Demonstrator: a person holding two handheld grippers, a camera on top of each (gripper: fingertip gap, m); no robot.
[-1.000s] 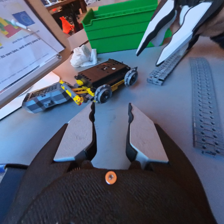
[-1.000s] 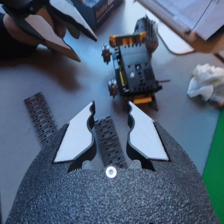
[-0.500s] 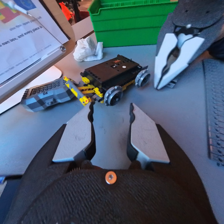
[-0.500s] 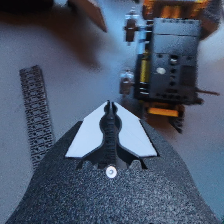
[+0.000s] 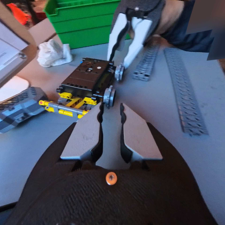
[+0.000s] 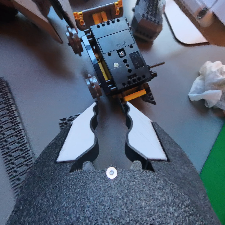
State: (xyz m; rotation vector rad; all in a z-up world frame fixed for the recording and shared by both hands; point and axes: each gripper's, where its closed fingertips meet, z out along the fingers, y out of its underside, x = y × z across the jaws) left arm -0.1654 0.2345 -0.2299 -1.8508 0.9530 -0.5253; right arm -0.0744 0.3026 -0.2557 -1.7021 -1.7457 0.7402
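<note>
Left wrist view: two tread strips [image 5: 144, 63], one chassis [image 5: 90, 75], two open tools [image 5: 111, 107]

Left gripper [image 5: 111, 105]: jaws apart, empty, tips just beside the near grey wheel [image 5: 109, 96] of a black-and-yellow brick vehicle [image 5: 88, 80]. Right gripper [image 5: 117, 63]: jaws apart at the vehicle's far wheel [image 5: 119, 73]. Two grey track strips [image 5: 145, 63] lie on the grey table [image 5: 140, 97]. Green bin [image 5: 82, 20] behind.
</note>
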